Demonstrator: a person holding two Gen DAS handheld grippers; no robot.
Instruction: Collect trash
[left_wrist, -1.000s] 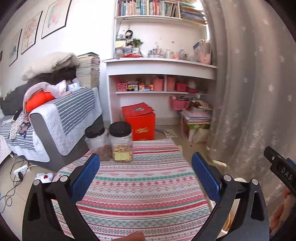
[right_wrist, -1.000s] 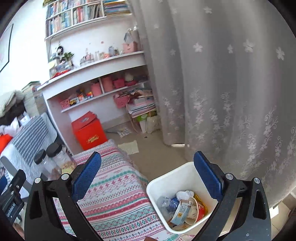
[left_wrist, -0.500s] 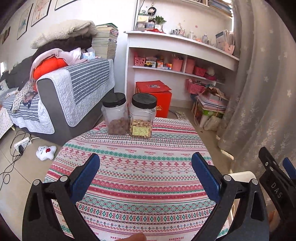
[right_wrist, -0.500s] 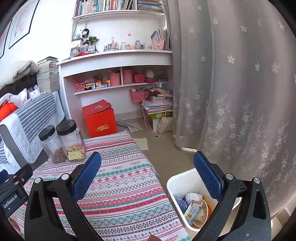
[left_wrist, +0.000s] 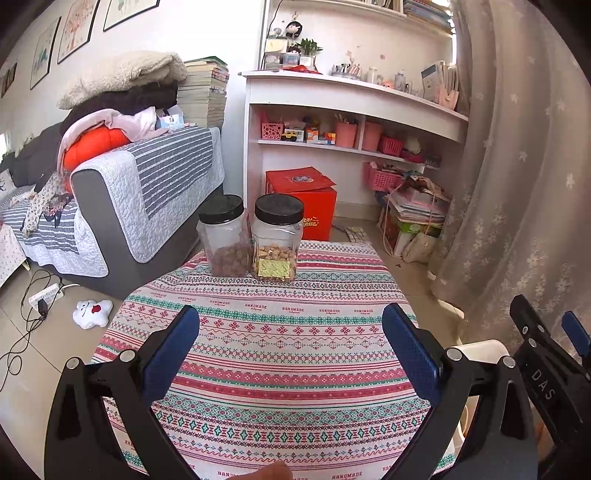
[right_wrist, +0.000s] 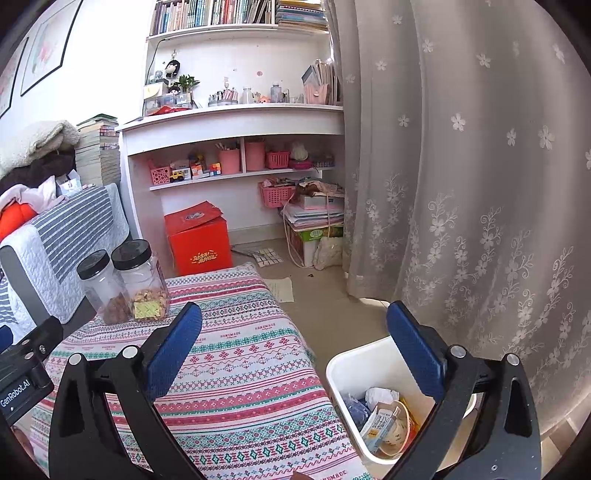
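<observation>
Over the table (left_wrist: 291, 354) in the left wrist view, the left gripper (left_wrist: 291, 336) is hanging with fingers spread and empty, having dipped since a second ago so two jars (left_wrist: 251, 236) at 12 o'clock are looming nearer. In the right wrist view, the right gripper (right_wrist: 293, 339) is likewise gaping empty, having swung leftward; the bin (right_wrist: 351, 369) at 5 o'clock is holding the trash (right_wrist: 384, 421), so collecting looks finished.
</observation>
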